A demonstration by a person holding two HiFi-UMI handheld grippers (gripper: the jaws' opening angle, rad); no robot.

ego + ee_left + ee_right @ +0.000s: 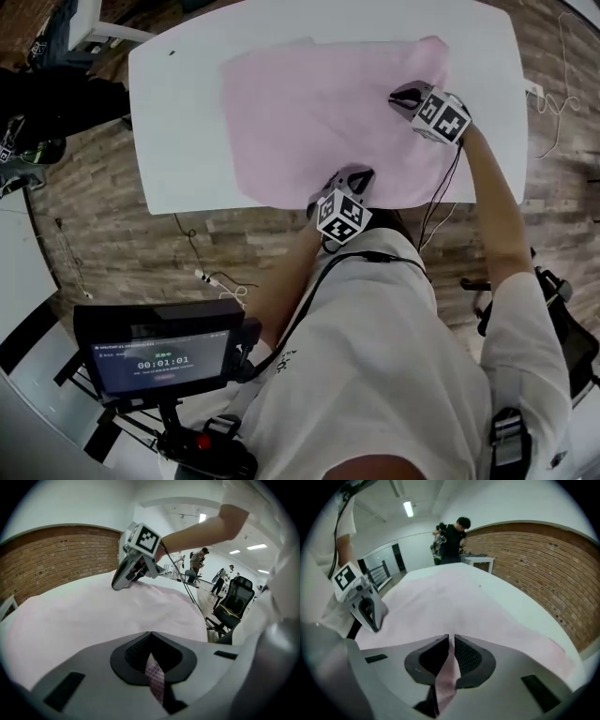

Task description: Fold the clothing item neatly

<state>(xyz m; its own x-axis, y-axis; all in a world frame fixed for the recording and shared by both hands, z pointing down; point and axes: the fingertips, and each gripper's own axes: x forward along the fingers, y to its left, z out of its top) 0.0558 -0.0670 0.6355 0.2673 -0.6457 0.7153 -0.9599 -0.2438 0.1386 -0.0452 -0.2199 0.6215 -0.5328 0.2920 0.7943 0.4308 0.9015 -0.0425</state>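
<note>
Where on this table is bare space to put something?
Widest bare patch: between the pale pink cloth garment and the white table's left edge in the head view. A narrower strip borders its right edge. Crowded near right: the left gripper and right gripper clamp the garment.

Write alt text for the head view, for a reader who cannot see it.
Seen from above, a person at a white table holds a pink garment spread on it, the left gripper shut on its near edge and the right gripper shut on its right side. A small screen on a stand is at lower left.
</note>
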